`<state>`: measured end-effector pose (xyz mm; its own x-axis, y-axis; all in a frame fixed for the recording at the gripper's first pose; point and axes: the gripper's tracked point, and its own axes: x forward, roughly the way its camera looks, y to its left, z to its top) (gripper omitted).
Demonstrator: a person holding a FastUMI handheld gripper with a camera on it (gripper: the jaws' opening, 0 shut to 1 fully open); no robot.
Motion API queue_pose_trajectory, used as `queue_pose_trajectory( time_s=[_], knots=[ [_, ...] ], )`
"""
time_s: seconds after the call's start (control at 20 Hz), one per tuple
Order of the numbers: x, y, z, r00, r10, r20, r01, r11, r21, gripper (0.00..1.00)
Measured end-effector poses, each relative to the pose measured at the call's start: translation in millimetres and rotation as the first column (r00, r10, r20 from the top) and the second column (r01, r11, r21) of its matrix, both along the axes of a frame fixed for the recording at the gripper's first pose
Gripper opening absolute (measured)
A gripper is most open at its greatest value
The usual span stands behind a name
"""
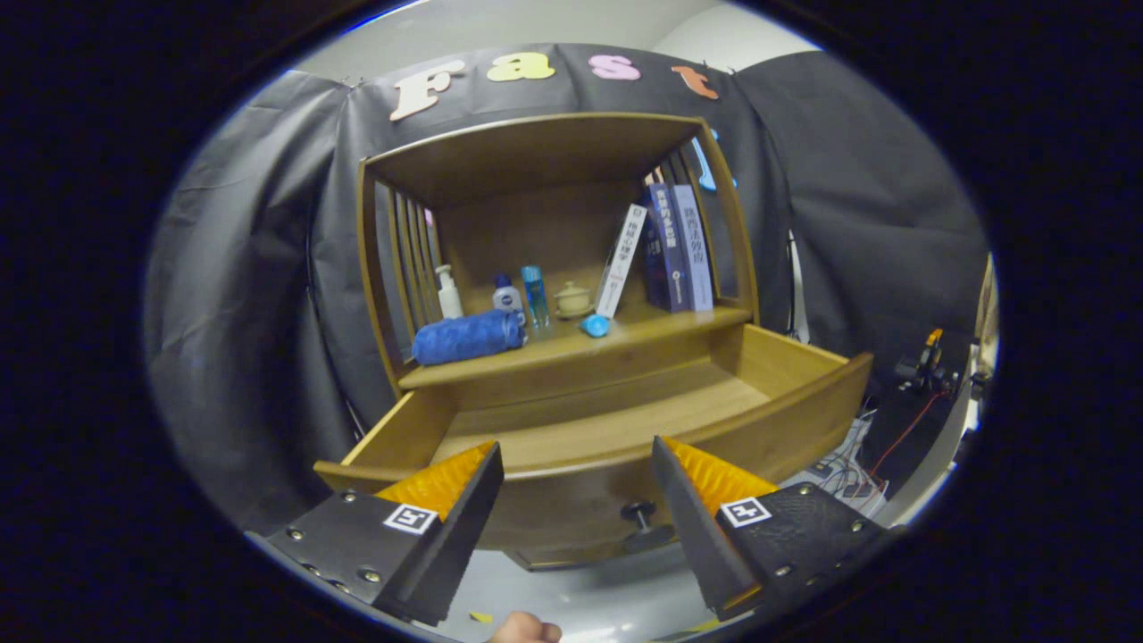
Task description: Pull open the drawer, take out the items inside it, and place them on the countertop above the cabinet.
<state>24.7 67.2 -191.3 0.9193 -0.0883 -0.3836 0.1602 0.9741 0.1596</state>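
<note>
Gripper view: tongs apart, empty.

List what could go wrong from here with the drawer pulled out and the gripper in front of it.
1. The gripper is open just before the drawer front; pushing forward could knock the knob and shove the drawer back.
2. The rolled blue towel lies at the countertop edge; a careless reach could push it off.
3. The bottles and leaning book behind look easy to topple.
</note>
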Motion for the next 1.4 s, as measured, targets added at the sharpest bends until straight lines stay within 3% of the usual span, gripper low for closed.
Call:
queue_pose_trajectory(
  time_s=[0.35, 1.4],
  knots=[
    [9, 13, -30, 0.997, 0.067, -0.025, -0.066, 0.997, 0.050, 1.00],
    [33, -6, -31, 0.995, 0.098, -0.002, -0.098, 0.990, 0.099, 0.99]
  ],
)
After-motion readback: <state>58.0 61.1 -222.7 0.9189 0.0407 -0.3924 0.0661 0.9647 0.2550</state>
